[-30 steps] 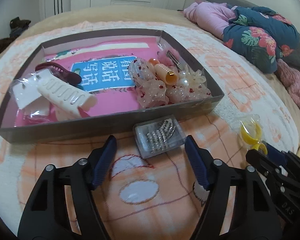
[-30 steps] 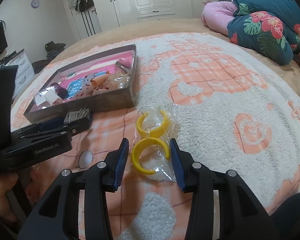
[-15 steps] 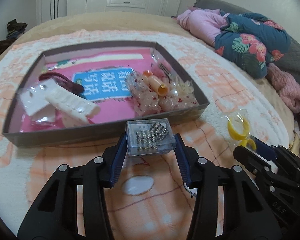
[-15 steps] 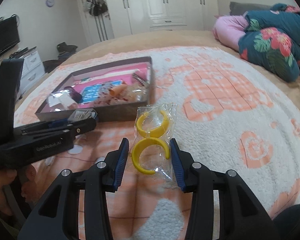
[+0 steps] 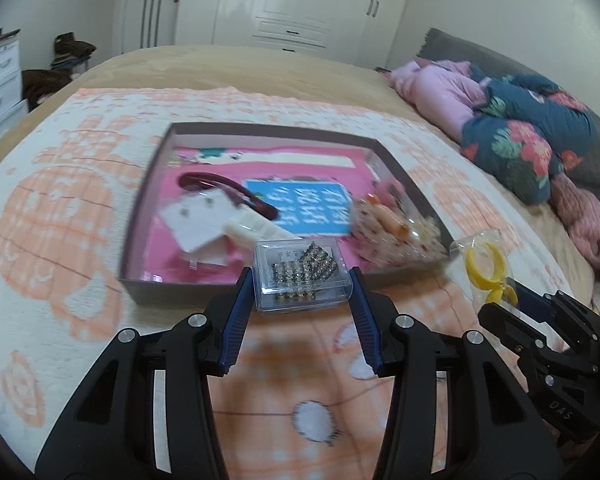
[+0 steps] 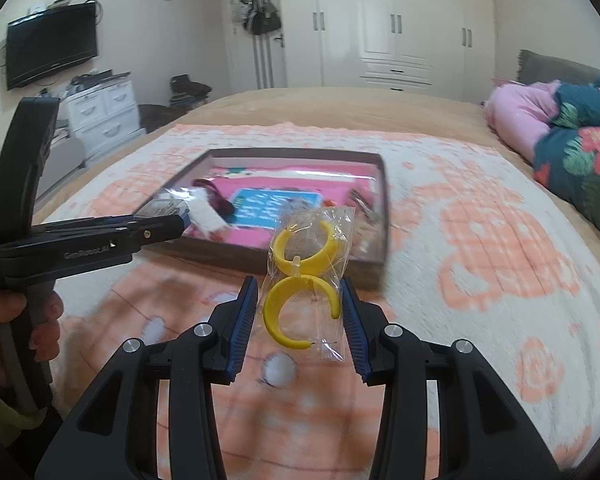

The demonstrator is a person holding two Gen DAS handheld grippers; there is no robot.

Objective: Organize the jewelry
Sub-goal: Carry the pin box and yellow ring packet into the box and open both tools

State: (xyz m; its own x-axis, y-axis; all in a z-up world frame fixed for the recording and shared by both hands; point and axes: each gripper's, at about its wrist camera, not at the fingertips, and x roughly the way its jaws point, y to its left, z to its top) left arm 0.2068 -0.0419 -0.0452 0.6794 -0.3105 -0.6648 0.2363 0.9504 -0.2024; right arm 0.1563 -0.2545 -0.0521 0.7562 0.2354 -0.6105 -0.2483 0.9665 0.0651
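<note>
A small clear case (image 5: pixel 302 276) of rhinestone pieces is clenched between the pads of the left tool (image 5: pixel 301 286), held above the blanket (image 5: pixel 60 240) just short of the tray (image 5: pixel 204 290). It is judged light, rigid and slick — best gripped on its flat short sides, as now. A crinkly bag of yellow hoops (image 6: pixel 306 280) is pinched in the right tool (image 6: pixel 300 306); the film is soft, so the grip belongs on the stiff hoops. Beyond lies the tray of hair clips.

Clear plastic case (image 5: pixel 302 276) of rhinestone clips, lifted above blanket, before near wall of shallow box (image 5: pixel 204 294). Yellow open-hoop pair in clear bag (image 6: pixel 306 276), upright, raised before box's near right corner.
</note>
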